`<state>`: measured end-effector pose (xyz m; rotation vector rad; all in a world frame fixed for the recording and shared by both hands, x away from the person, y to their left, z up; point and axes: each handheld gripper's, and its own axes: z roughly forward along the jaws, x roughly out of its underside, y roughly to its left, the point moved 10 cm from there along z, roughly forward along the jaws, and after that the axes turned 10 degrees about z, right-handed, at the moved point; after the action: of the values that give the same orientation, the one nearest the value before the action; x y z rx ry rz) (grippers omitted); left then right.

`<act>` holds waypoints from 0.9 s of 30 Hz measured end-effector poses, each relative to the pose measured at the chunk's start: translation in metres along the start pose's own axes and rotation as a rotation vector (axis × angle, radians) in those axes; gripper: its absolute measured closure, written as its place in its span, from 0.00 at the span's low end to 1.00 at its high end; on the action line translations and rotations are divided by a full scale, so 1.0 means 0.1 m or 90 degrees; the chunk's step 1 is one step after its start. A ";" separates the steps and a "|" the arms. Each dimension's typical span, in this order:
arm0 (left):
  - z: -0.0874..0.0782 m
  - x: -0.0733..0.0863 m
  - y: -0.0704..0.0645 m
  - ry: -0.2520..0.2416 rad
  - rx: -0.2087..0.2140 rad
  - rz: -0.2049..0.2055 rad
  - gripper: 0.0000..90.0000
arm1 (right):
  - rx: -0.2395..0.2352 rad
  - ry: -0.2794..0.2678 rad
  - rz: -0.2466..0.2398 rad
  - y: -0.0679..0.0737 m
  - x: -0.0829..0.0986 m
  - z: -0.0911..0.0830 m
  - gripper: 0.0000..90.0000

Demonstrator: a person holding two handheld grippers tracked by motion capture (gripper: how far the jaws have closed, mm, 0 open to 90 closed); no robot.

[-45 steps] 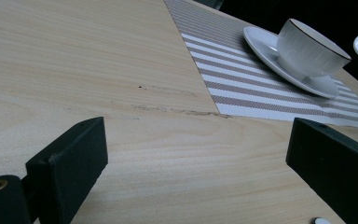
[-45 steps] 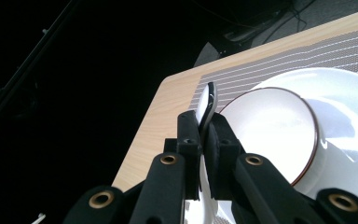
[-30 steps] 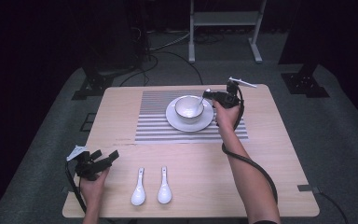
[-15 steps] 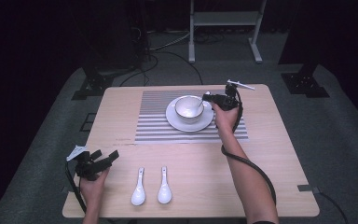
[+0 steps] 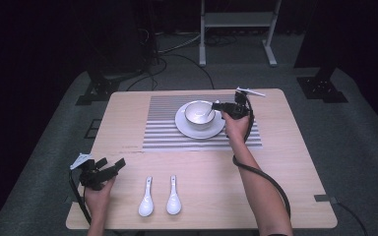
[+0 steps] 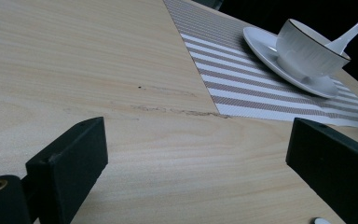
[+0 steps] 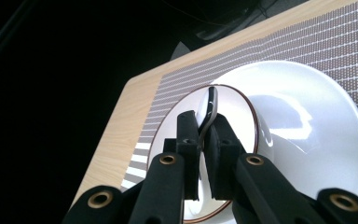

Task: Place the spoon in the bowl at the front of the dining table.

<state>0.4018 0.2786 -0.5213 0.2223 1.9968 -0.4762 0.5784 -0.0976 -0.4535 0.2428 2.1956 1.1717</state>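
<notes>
Presently, the right gripper (image 5: 220, 105) stands at the bowl's (image 5: 199, 113) three o'clock side, its jaws pinched shut on the handle of a white spoon (image 5: 209, 113); in the right gripper view the spoon (image 7: 209, 109) runs straight ahead from the right gripper (image 7: 204, 135), its long axis pointing away toward twelve o'clock and down into the bowl (image 7: 223, 140); the bowl sits on a saucer (image 5: 183, 128), which rests on the striped mat (image 5: 157, 135) at the far half of the table (image 5: 285, 167). Seemingly, the spoon is being set into the bowl, so the coming move turns on the handle leaning against the rim nearest this hand. By contrast, the left gripper (image 5: 109, 167) hovers near the table's seven o'clock corner with jaws spread wide and nothing between them; two more spoons (image 5: 145, 198) lie side by side just at its three o'clock, handles pointing toward twelve; this hand is plainly the nearer to them.
</notes>
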 end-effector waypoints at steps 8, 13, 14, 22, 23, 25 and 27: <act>0.00 0.00 0.00 -0.001 0.001 0.000 0.04 | 0.011 0.015 -0.018 -0.01 0.05 0.05 0.94; 0.00 0.00 0.00 -0.001 0.001 0.000 0.04 | 0.014 0.021 -0.021 -0.03 0.05 0.05 0.93; 0.00 0.00 0.00 -0.001 0.000 0.000 0.04 | 0.014 0.023 -0.019 -0.04 0.05 0.05 0.93; 0.00 0.00 0.00 0.000 0.000 0.000 0.04 | 0.023 0.029 -0.021 -0.09 0.05 0.05 0.93; 0.00 0.00 0.00 0.000 0.000 0.000 0.04 | 0.023 0.030 -0.018 -0.11 0.05 0.04 0.93; 0.00 0.00 0.00 0.000 0.000 0.001 0.04 | 0.024 0.030 -0.017 -0.13 0.05 0.03 0.93; 0.00 0.00 0.00 0.000 0.000 0.001 0.04 | 0.026 0.030 -0.012 -0.15 0.05 0.02 0.92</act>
<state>0.4020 0.2784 -0.5213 0.2233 1.9961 -0.4745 0.5777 -0.1027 -0.4690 0.2133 2.2599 1.1346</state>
